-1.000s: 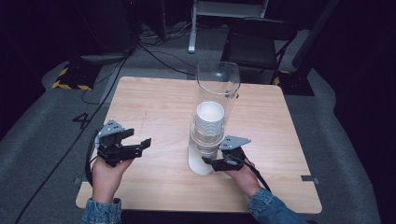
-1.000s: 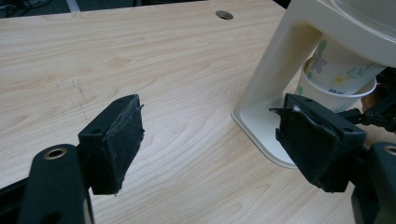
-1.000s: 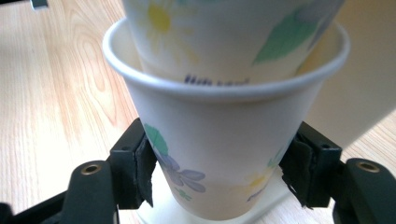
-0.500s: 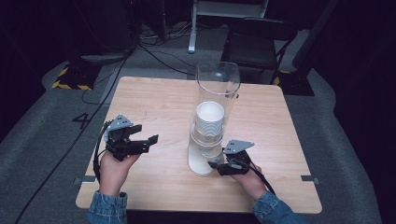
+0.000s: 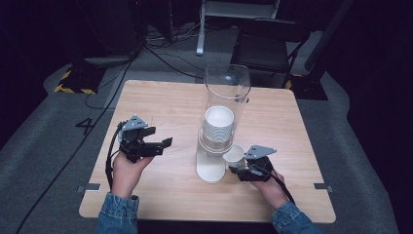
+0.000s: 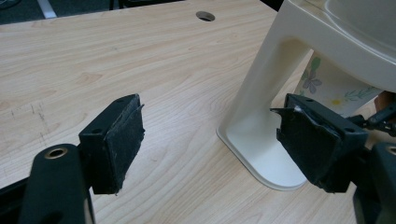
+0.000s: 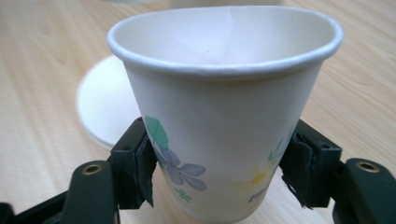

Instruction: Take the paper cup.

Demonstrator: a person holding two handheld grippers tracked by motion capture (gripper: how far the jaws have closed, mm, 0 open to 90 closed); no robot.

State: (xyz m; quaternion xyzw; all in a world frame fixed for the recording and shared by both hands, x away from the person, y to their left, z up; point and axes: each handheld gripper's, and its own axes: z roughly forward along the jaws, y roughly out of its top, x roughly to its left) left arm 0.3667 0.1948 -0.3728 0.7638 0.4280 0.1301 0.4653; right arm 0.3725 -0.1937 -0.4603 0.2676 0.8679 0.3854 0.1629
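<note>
a wooden table (image 5: 160, 105) is seen from above, with a tall clear cup dispenser (image 5: 221, 122) stood near its middle on a cream base (image 6: 261, 154). a stack of white cups (image 5: 218, 123) is held inside the tube. at the left, the left gripper (image 5: 163, 144) is held above the table with its jaws spread wide and nothing between them. just right of the base, at the near side, a flowered paper cup (image 7: 224, 107) is clamped upright between the jaws of the right gripper (image 5: 237, 170).
</note>
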